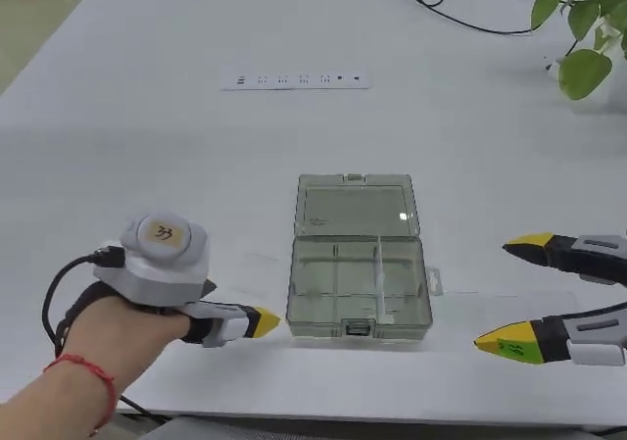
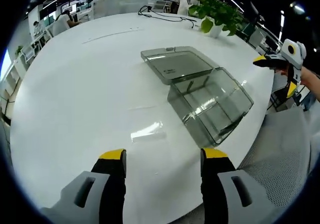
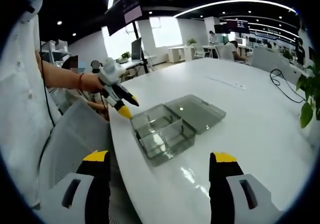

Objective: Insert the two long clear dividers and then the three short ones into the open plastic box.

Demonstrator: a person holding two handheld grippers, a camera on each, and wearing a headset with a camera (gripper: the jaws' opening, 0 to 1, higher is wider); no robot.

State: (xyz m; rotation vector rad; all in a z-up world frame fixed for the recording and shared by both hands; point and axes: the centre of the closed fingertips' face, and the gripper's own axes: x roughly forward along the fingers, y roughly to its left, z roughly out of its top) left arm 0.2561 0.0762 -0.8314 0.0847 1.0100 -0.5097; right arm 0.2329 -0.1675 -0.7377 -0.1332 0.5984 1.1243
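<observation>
- the left claw (image 2: 162, 155), lower left in the head view, has its jaws spread and empty.
- the right claw (image 1: 517, 293), at the right edge, is spread wide and empty.
- the open plastic box (image 1: 323, 324) lies mid-frame on the white bench (image 1: 147, 166), with an upright divider (image 1: 378, 283) inside.
- a flat clear divider (image 2: 147, 132) lies on the bench beside the box.

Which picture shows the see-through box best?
The head view: it looks down into the box, with its lid open flat behind and one divider standing inside. The left gripper view shows it slanted; the right gripper view, small and far.
</observation>
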